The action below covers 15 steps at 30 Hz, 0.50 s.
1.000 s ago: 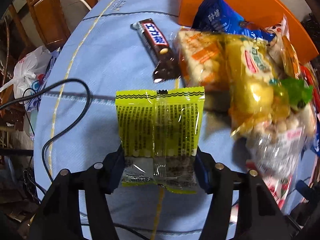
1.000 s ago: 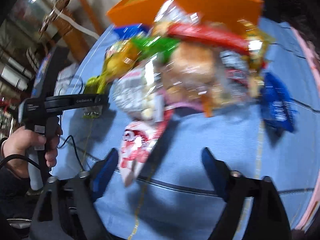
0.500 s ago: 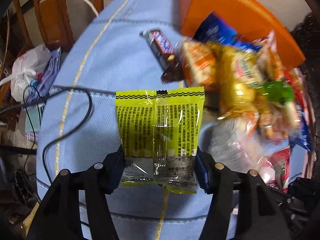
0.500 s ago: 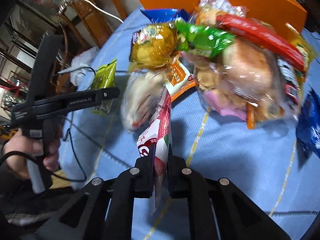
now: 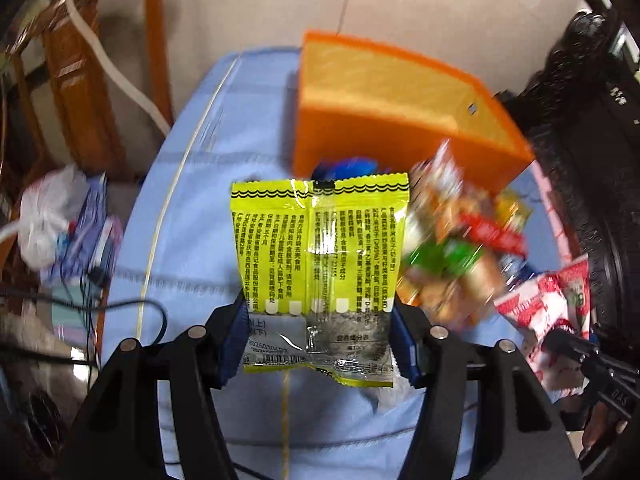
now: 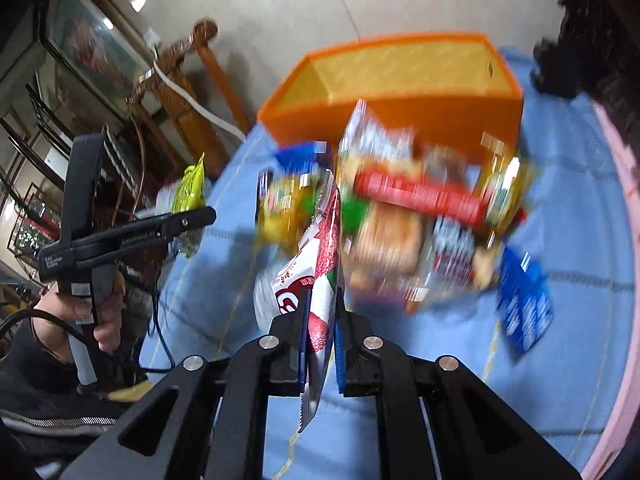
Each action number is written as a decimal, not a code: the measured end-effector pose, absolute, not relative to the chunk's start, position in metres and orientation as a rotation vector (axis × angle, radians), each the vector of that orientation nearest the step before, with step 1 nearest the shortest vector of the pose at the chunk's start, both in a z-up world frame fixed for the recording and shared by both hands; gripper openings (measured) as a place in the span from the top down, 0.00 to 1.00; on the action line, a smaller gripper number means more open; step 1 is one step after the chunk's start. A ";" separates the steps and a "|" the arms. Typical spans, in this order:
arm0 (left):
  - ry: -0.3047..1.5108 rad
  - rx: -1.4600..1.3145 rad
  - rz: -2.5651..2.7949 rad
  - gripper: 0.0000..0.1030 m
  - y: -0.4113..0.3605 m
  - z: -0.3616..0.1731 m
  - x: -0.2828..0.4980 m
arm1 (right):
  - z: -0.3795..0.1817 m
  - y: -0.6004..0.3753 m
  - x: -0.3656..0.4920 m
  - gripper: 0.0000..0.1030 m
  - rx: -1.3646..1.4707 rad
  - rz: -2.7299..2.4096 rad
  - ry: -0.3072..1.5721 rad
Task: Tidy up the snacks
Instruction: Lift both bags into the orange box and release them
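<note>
My left gripper (image 5: 319, 340) is shut on a yellow snack packet (image 5: 320, 248), held flat above the blue tablecloth (image 5: 192, 240). My right gripper (image 6: 322, 320) is shut on a red and white snack packet (image 6: 324, 256), gripped edge-on and lifted off the cloth. In the left wrist view the same red and white packet (image 5: 548, 312) hangs at the right. In the right wrist view the left gripper (image 6: 176, 220) with its yellow packet (image 6: 190, 192) is at the left, held by a hand (image 6: 100, 312). An orange box (image 6: 400, 80) stands open at the far end of the table.
A blurred heap of several snack packets (image 6: 420, 216) lies in front of the orange box (image 5: 392, 108). A blue packet (image 6: 524, 300) lies apart at the right. Wooden furniture (image 5: 80, 80), a white bag (image 5: 44, 220) and cables (image 5: 132, 312) are off the table's left edge.
Both grippers have risen with their packets, and the box's inside has come into view. The right gripper, open a second ago, closed on the red and white packet and lifted it.
</note>
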<state>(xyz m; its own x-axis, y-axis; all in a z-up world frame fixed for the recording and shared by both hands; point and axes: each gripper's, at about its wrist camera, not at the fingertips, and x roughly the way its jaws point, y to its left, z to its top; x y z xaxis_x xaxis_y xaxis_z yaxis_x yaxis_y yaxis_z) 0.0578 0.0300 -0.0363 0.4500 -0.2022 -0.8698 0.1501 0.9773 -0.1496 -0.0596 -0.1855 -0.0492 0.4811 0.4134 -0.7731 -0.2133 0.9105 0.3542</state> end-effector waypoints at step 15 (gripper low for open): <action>1.044 -0.065 -0.247 0.42 -0.065 0.001 0.232 | 0.010 -0.243 0.115 0.90 0.282 0.248 0.753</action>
<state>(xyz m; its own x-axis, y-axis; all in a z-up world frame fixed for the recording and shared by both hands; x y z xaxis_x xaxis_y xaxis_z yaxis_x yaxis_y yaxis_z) 0.2322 -0.0650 0.0009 0.4780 -0.2329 -0.8469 0.1714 0.9704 -0.1701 0.1154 -0.2433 0.0103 0.7039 0.3195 -0.6344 -0.1197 0.9337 0.3374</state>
